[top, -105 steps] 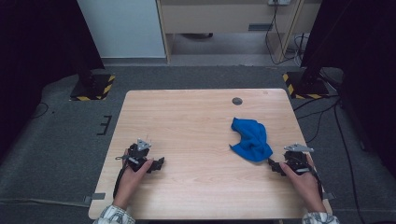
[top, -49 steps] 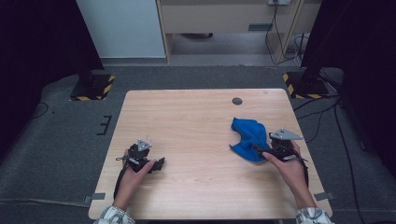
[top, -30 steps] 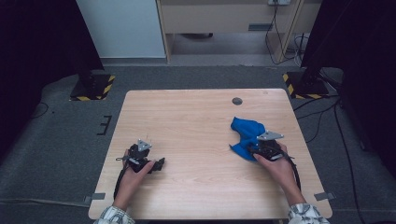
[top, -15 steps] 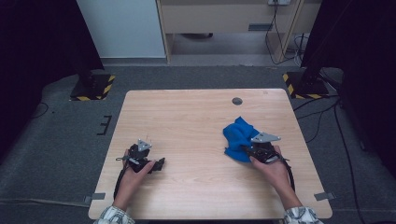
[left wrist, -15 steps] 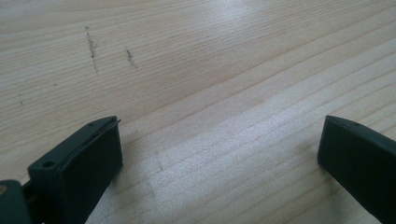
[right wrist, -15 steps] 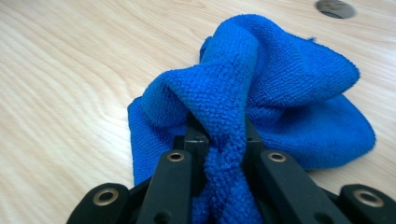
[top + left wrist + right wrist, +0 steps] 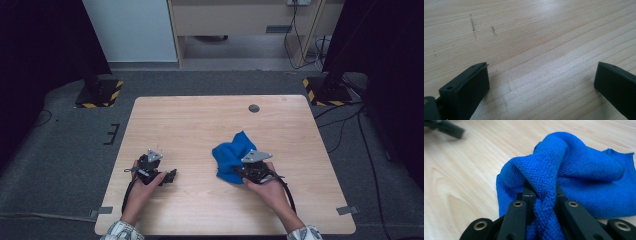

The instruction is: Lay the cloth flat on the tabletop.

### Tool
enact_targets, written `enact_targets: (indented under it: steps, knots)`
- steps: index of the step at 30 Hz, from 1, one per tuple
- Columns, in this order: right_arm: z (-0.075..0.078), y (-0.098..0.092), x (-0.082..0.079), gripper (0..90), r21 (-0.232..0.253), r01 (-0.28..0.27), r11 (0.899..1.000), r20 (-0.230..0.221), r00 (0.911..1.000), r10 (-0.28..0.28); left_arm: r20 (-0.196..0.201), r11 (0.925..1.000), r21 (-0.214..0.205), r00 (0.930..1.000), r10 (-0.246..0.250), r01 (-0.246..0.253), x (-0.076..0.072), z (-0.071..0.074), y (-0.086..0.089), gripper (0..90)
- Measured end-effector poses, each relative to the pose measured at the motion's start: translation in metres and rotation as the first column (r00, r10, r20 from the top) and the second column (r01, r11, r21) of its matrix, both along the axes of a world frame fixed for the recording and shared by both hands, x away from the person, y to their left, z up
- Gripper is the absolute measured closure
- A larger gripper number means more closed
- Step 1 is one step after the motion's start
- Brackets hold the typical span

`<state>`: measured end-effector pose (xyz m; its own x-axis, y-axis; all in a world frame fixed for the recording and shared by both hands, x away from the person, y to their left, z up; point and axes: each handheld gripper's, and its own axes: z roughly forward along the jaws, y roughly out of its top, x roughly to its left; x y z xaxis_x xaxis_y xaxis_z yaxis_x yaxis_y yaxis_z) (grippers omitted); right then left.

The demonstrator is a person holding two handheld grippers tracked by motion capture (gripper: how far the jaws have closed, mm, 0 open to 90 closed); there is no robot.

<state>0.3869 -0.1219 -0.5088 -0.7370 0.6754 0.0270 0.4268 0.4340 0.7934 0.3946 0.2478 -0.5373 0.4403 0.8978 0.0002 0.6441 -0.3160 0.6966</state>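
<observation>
Blue microfibre cloth (image 7: 574, 170) lies bunched right of centre on the wooden bench (image 7: 190, 125); the right hand-held gripper (image 7: 544, 195) pinches a raised fold, apparently for dragging it; the left hand-held gripper (image 7: 541, 82) rests spread wide, grasping nothing.

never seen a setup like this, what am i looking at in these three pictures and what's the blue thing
A person sits at a wooden table and holds a hand-held two-jaw gripper in each hand; there is no robot arm.

The wide picture comes from a fixed camera above the person, looking down on the table. The other two come from small cameras riding on the grippers, looking along their black jaws.

The left gripper rests near the table's front edge, jaws wide open over bare wood, holding nothing.

The blue thing is a crumpled blue cloth. The right gripper has just closed its jaws on a fold of it, seen close up in the right gripper view.

A small dark round disc sits near the table's far edge.
</observation>
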Motion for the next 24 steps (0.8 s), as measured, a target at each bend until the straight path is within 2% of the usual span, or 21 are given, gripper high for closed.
enact_targets:
  steps: [5, 8, 13, 15, 18, 20, 24]
  knots:
    - [-0.004, 0.032, -0.013, 76.9, -0.002, -0.051, 0.999, 0.002, 0.9987, 0.051, -0.001, 1.0000, 0.001, 1.0000, -0.001, 0.001, 0.000, 0.000, 0.000, 0.0]
    - [-0.005, 0.047, -0.017, 74.4, 0.000, -0.051, 0.999, -0.002, 0.9987, 0.051, -0.001, 1.0000, 0.001, 1.0000, -0.002, 0.002, 0.000, 0.000, 0.000, 0.0]
    - [-0.010, 0.073, -0.013, 61.5, 0.024, -0.022, 0.999, -0.010, 0.9997, 0.023, -0.001, 1.0000, 0.001, 1.0000, -0.002, 0.002, 0.000, 0.000, -0.001, 0.0]
    - [-0.009, 0.080, -0.009, 49.9, 0.036, 0.002, 0.999, -0.023, 0.9997, -0.001, -0.001, 1.0000, 0.001, 1.0000, -0.002, 0.002, 0.000, 0.000, -0.001, 0.0]
    - [-0.005, 0.082, -0.009, 33.4, 0.015, 0.013, 1.000, -0.003, 0.9999, -0.013, -0.001, 1.0000, 0.001, 1.0000, -0.002, 0.002, 0.000, 0.000, -0.001, 0.0]
    - [0.000, 0.077, -0.011, 22.4, 0.011, 0.023, 1.000, -0.006, 0.9997, -0.023, -0.001, 1.0000, 0.001, 1.0000, -0.002, 0.002, 0.000, 0.000, -0.001, 0.0]
    - [0.010, 0.058, -0.013, 14.9, 0.030, 0.050, 0.998, 0.013, 0.9986, -0.051, -0.001, 1.0000, -0.001, 1.0000, 0.008, -0.008, 0.000, 0.000, -0.001, 0.0]
